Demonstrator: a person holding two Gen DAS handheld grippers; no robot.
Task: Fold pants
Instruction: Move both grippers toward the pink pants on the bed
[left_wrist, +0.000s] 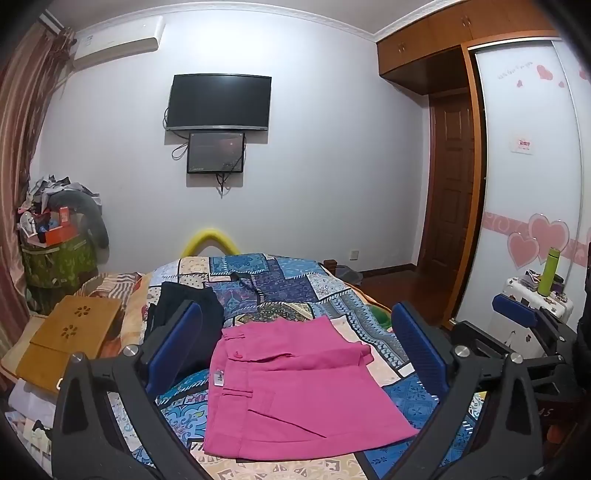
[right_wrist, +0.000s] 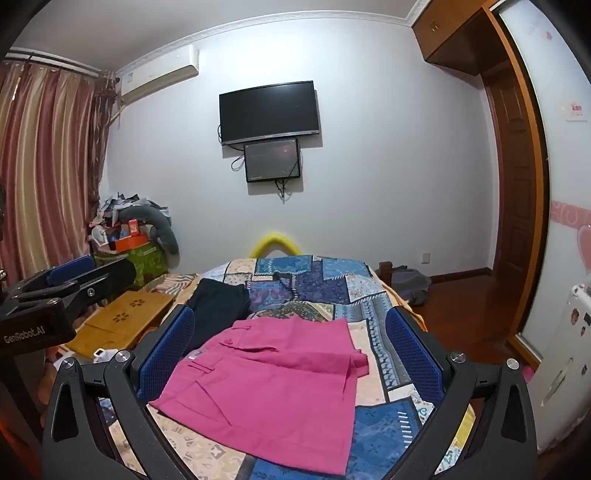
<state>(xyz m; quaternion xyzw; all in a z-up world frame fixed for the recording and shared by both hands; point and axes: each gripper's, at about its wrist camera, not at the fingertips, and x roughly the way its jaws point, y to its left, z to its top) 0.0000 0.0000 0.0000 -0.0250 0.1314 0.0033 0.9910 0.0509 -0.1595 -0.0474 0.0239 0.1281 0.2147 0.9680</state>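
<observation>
Pink pants (left_wrist: 291, 391) lie folded flat on the patchwork bedspread (left_wrist: 280, 288), waistband to the left; they also show in the right wrist view (right_wrist: 273, 387). My left gripper (left_wrist: 295, 343) is open and empty, held above the pants with its blue pads either side of them. My right gripper (right_wrist: 291, 347) is open and empty, also above the pants. The right gripper appears at the right edge of the left wrist view (left_wrist: 517, 317). The left gripper appears at the left of the right wrist view (right_wrist: 74, 280).
A dark folded garment (left_wrist: 184, 310) lies on the bed left of the pink pants. A wooden lap tray (left_wrist: 70, 339) sits at the bed's left side. A white suitcase (left_wrist: 535, 306) with a green bottle stands to the right. A cluttered green bin (left_wrist: 55, 258) is at back left.
</observation>
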